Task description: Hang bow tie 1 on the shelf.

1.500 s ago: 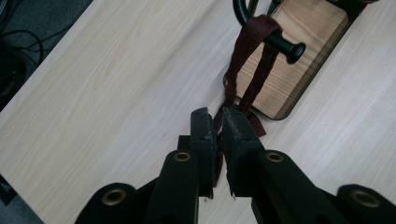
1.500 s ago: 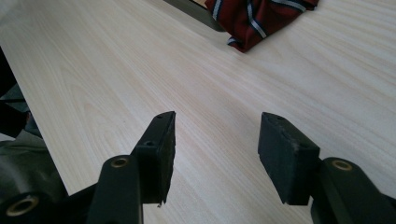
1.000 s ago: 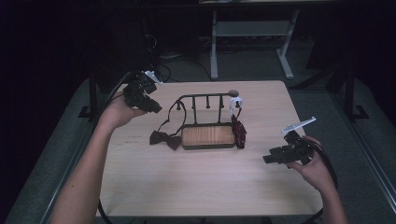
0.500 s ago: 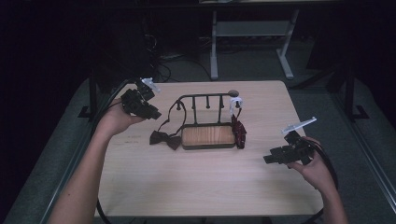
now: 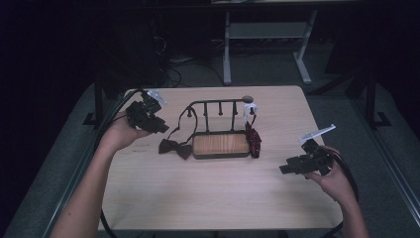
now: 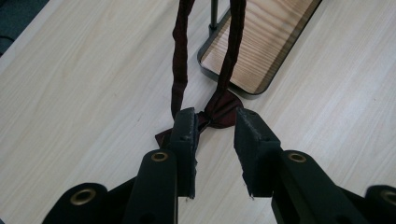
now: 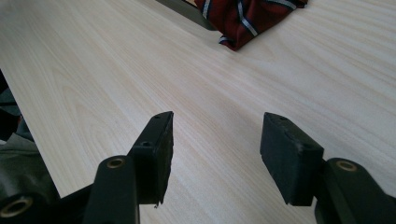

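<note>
High view: our left gripper (image 5: 159,126) sits lower and nearer the dark bow tie (image 5: 175,148) than a second ago, when it stood up near the table's back left corner. The bow tie lies flat on the table (image 5: 208,198), just left of the stand (image 5: 220,144), its strap looped up over the rail's left end. Our right gripper (image 5: 286,169) hangs unmoved near the right edge, well apart from the striped tie (image 5: 254,142) that droops at the stand's right end.

We judge that the loop is now hung and the left hand is letting go or re-aiming at the knot.

Left gripper view: jaws have just been opening; they stand apart, nothing pressed between them, pads (image 6: 186,135) framing the bow tie (image 6: 219,108) beyond. Two strap lengths, twisted matte maroon cloth, run up out of frame. The stand's base is a wood-grain tray (image 6: 261,42) with a thin dark metal rim and rounded corners.

Right gripper view: jaws wide apart and empty over pale, fine-grained laminate. The corner of the striped tie (image 7: 247,16) is deep red, woven, with thin pale and blue bars, and lies in soft folds.
</note>
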Action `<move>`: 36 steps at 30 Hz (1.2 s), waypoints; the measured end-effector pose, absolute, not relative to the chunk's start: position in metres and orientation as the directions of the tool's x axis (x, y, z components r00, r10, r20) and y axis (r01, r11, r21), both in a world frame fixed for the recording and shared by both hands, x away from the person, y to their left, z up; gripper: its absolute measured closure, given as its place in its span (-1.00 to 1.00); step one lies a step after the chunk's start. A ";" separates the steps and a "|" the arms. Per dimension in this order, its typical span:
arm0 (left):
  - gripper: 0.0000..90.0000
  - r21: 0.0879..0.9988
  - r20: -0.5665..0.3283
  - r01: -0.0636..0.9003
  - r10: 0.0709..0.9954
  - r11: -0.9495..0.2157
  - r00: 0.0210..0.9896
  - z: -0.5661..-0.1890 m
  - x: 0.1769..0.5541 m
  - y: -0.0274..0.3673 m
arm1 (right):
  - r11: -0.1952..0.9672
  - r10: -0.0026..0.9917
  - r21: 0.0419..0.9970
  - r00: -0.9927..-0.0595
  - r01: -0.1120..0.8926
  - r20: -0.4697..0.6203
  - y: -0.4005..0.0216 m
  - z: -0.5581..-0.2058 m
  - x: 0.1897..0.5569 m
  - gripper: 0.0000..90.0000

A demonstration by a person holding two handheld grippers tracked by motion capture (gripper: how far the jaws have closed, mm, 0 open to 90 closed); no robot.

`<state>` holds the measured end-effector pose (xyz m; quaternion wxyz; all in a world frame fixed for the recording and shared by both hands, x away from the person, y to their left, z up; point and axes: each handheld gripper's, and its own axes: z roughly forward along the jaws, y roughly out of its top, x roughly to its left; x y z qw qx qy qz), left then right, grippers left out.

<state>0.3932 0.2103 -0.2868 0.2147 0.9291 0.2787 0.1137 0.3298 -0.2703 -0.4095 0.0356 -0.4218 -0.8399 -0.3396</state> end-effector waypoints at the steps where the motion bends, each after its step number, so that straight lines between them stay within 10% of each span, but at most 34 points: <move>1: 0.54 0.461 0.093 0.471 0.568 -0.752 0.818 -0.288 0.393 0.210 | 0.414 0.684 0.540 -0.642 0.732 0.345 -0.271 -0.410 0.330 -0.02; 36: 0.49 0.444 0.053 0.490 0.568 -0.750 0.822 -0.313 0.383 0.225 | 0.413 0.686 0.538 -0.640 0.735 0.346 -0.272 -0.412 0.330 -0.02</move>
